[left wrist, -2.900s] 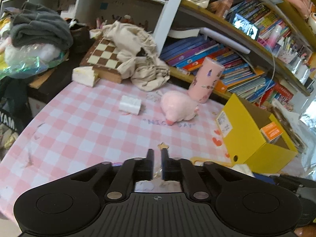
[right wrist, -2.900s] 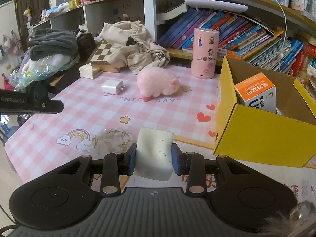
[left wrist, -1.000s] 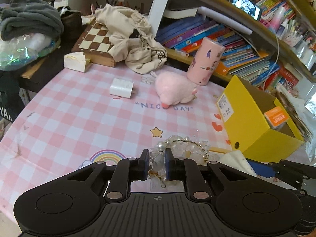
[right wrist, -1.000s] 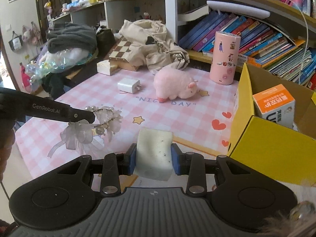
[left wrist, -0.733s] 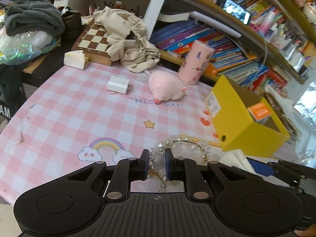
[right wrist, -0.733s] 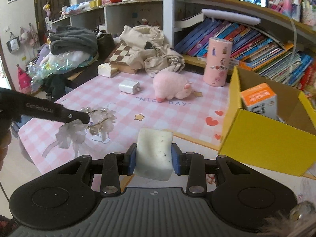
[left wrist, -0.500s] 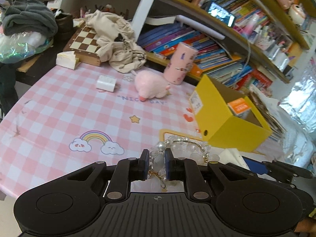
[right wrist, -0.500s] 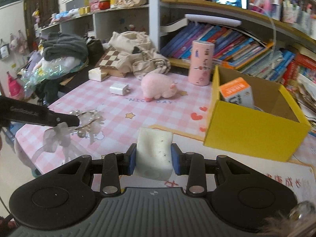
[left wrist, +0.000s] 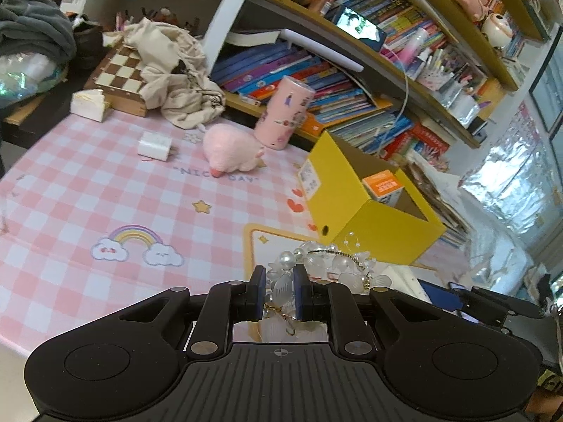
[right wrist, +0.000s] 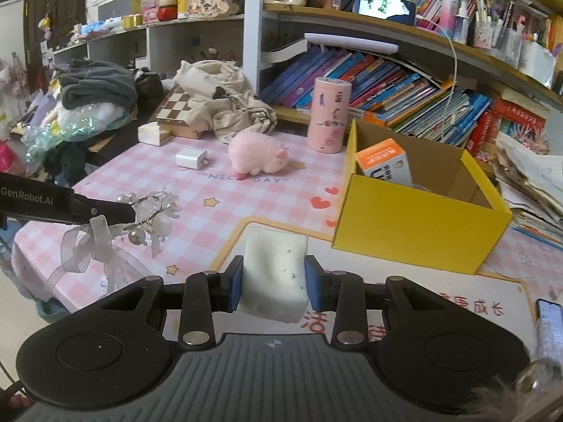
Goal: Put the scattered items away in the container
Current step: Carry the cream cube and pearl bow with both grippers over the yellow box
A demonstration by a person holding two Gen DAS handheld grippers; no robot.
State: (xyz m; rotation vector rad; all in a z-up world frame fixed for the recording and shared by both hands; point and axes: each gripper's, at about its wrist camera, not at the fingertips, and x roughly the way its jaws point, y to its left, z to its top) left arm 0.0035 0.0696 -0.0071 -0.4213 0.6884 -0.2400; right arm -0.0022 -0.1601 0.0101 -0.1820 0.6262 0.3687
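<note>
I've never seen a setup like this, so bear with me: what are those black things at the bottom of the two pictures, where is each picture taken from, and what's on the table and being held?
They are two hand-held grippers, each carried by a person, with a wide-angle camera looking along its fingers. One picture comes from the left gripper, shut on a pearl hair ornament. The other comes from the right gripper, clamping a white sponge-like block.

On the pink checked tablecloth lie a pink plush pig, a white charger and a pink cylinder. The yellow box already holds an orange carton.
</note>
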